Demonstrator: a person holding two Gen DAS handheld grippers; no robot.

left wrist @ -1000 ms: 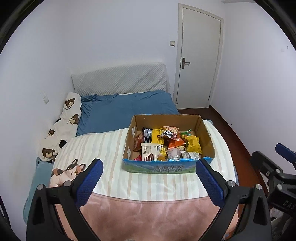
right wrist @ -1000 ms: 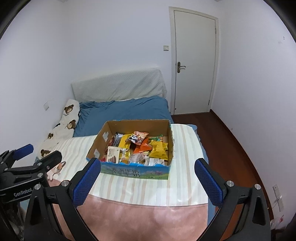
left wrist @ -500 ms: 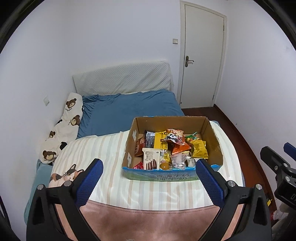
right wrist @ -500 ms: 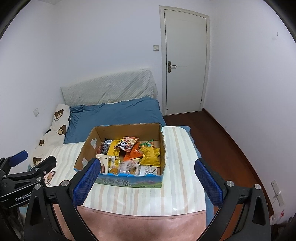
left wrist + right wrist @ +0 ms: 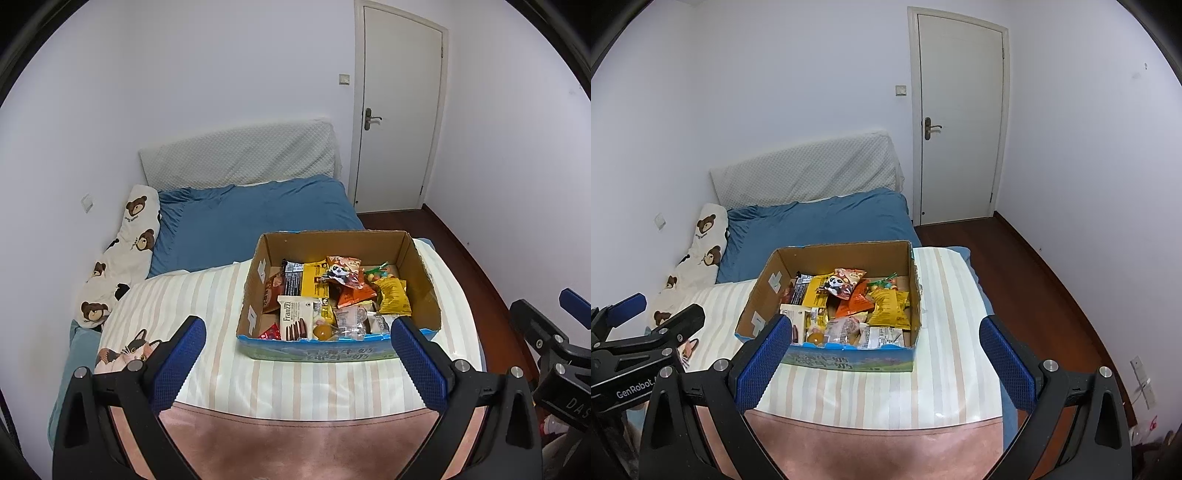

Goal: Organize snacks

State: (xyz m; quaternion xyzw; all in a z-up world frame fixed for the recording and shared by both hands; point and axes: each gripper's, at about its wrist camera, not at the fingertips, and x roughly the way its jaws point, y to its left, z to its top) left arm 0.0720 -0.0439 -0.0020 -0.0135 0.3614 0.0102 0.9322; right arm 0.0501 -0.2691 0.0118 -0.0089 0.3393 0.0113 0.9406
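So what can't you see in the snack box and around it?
- Bottom of the cardboard box, both views: the snacks on top hide whatever lies under them.
- Small print on the wrappers, both views: too small to read.
- Cat picture on the bedding, left wrist view: the left gripper covers part of it.
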